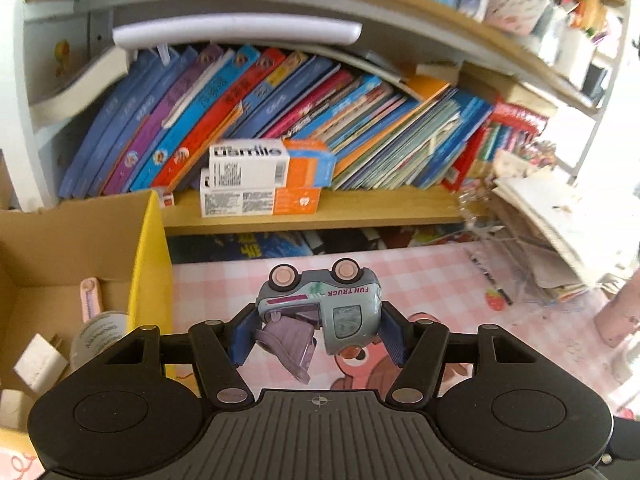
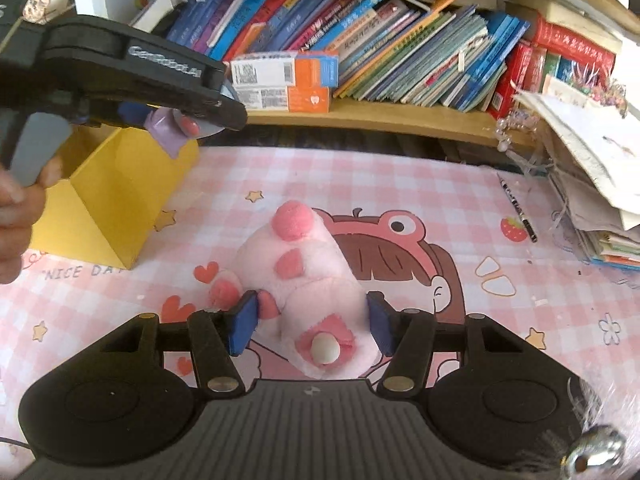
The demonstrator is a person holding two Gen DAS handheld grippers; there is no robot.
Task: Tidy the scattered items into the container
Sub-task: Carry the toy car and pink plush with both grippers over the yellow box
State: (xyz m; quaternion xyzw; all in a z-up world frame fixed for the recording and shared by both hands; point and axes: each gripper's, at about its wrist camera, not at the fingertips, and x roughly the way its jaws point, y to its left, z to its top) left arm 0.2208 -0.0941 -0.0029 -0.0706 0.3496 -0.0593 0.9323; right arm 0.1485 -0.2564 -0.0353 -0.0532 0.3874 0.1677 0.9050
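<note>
Kid's desk, pink checked mat [image 2: 400, 184], bookshelf behind. My left gripper [image 1: 316, 334] is pinching the toy truck [image 1: 320, 304] upside down, in the air just right of the yellow box [image 1: 150, 264]. My right gripper [image 2: 312, 322] straddles the plush [image 2: 308, 276] on the mat, pads [image 2: 242, 322] at its sides; can't tell if squeezing. Step: carrying the truck. Next I'd swing left over the box and release.

L tongs [image 1: 316, 334]: black ribbed body, 2 round side discs, blue ribbed pads, brass-look pivot screws, small crosshair mark | R tongs [image 2: 310, 322]: same build, blue pads, shiny knob low-right | L unit side-on: white lettering, grey trigger | hand [image 2: 18, 216]: bare skin
</note>
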